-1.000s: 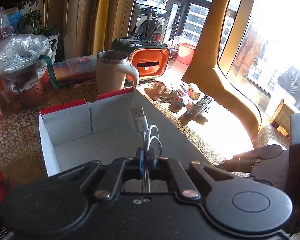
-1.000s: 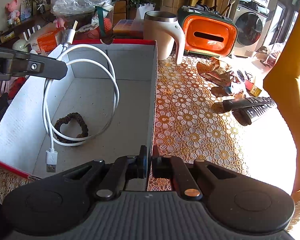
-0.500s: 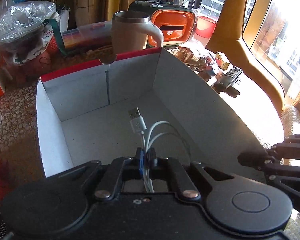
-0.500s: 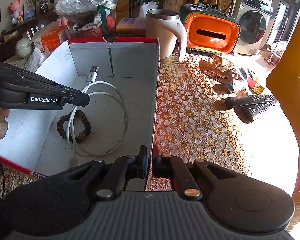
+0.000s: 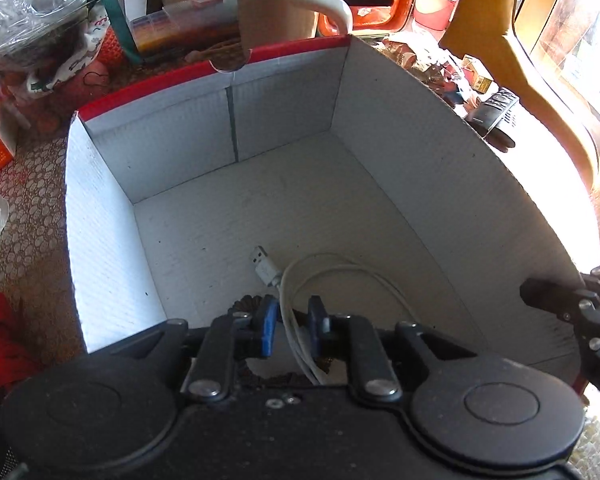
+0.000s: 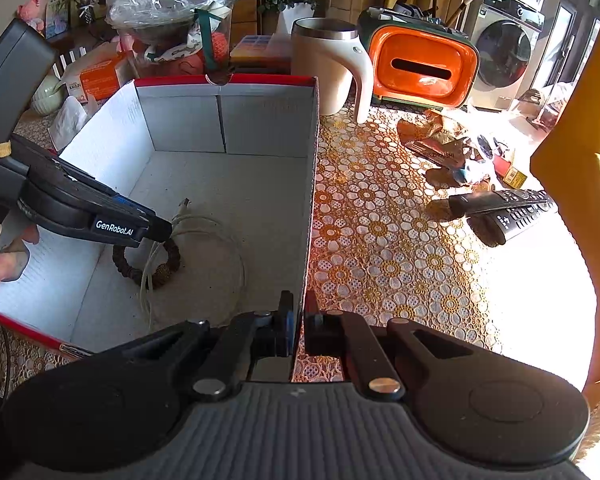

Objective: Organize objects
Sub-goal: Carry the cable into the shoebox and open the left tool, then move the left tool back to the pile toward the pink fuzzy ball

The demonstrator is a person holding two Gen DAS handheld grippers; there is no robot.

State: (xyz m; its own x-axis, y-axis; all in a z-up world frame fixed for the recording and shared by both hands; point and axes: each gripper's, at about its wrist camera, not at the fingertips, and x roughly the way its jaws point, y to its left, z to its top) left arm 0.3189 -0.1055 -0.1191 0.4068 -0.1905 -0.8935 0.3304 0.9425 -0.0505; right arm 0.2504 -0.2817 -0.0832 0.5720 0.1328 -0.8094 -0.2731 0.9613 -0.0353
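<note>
- Sunny tabletop (image 6: 380, 240) holds my box (image 5: 440, 184).
- Left gripper (image 5: 291, 322) fingers are opening; white cable (image 5: 324, 276) lies loose between them, inside.
- Right gripper (image 6: 297, 330) pinches the box wall.
- Cable might snag and lift out.

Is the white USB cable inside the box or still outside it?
Inside. The white USB cable lies looped on the floor of the box, partly over a beaded bracelet; the left tongs are opening around it.

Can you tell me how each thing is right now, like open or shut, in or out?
box: open on top
cable: loose in the box
hair tie: flat in the box
left gripper: opening, cable between the jaws
right gripper: shut on the box wall
mug: upright, outside
remotes: lying outside
</note>
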